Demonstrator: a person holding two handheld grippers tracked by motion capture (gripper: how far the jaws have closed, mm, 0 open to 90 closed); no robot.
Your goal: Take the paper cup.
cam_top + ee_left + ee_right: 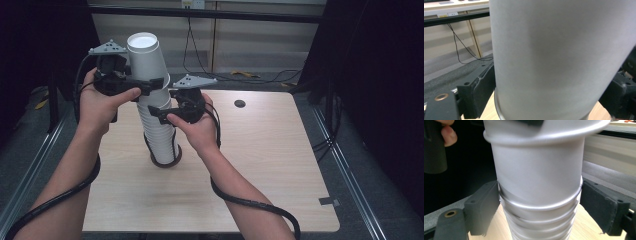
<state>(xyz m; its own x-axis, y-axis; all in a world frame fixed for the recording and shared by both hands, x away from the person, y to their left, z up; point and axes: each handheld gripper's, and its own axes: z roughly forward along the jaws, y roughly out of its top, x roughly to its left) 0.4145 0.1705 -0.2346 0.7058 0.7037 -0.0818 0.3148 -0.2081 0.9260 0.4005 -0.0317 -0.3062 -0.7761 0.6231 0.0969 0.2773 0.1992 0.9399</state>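
While we stand at the near edge of the table (280,170), both our forearms reach in toward the stack of white paper cups (161,132), which stands upside down on the wood, left of the table's middle, its lowest rim on the surface. Nearest to us, our right gripper (161,114) comes at the stack from its right side, about halfway up; in the right gripper view its two black jaws sit on either side of the ringed rims (540,206), the left pad touching them, the right one just beside them with perhaps a sliver of gap, so we cannot tell whether they truly pinch. Above it, our left gripper (150,85) comes from the stack's left and holds the top cup (147,57), which leans to the left, off the stack's line; in the left gripper view both pads lie against the grey-white wall (554,57) just above the cup's rolled rim. Beyond the stack, toward the table's far edge, a small dark round hole (239,103) sits in the wood, and farther still cables (200,55) hang before a pale wall.
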